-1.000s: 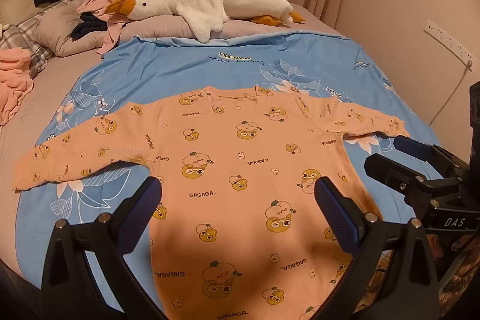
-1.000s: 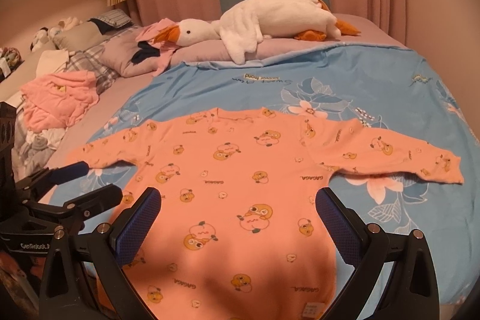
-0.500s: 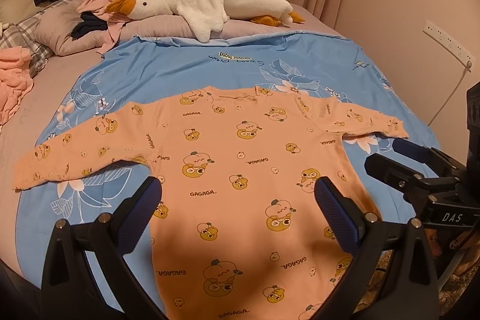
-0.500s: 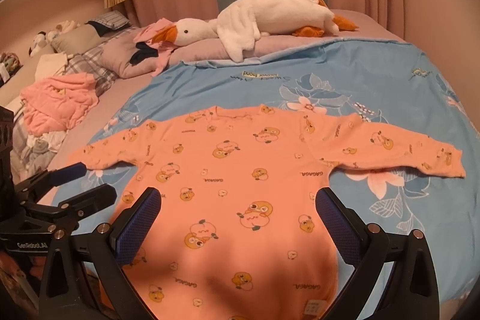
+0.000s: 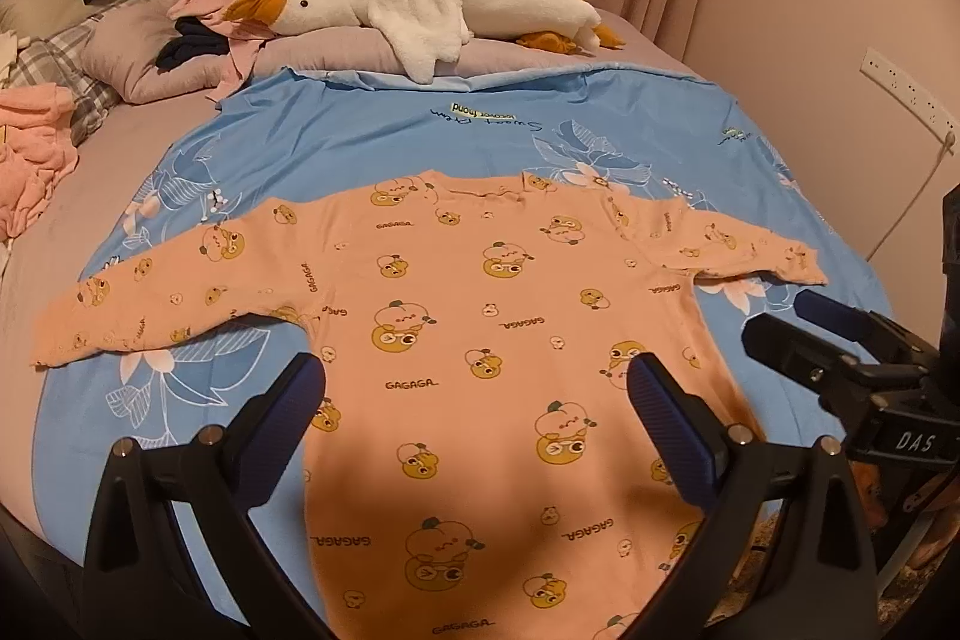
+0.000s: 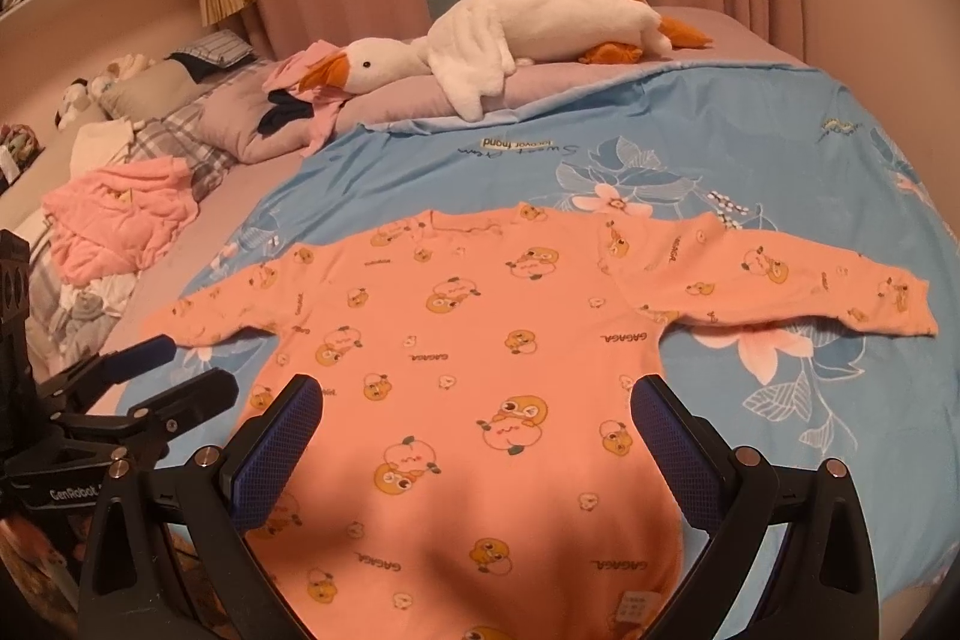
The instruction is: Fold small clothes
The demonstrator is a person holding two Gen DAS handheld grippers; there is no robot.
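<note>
A: Where does the small orange long-sleeved top printed with cartoon fruit and "GAGAGA" [image 5: 480, 340] lie?

B: Flat on the blue flower-printed bed cover [image 5: 372, 142], neckline away from the cameras and both sleeves spread out to the sides; nothing grips it.

A: And the claws?

B: The left claw [image 5: 477, 412] hangs over the lower body of the top with its blue-padded fingers [image 5: 294, 406] spread wide and empty; the right claw [image 6: 477, 421] does the same in its own view, also wide apart and holding nothing.

A: What does one view give that the other lacks?

B: The left wrist view shows the right claw from the side at the right edge, near the sleeve cuff, and a white power strip on the wall [image 5: 906, 94] with a cord hanging down; the right wrist view shows the left claw at its left edge, a small white label at the hem of the top [image 6: 633, 607], a crumpled pink garment [image 6: 120, 226] on the grey sheet, and a shelf high on the left.

A: Shared by both?

B: A long white plush goose with an orange beak [image 5: 444, 4] lying across the mauve pillows [image 5: 156, 58] at the head of the bed, in front of pink and teal curtains.
</note>
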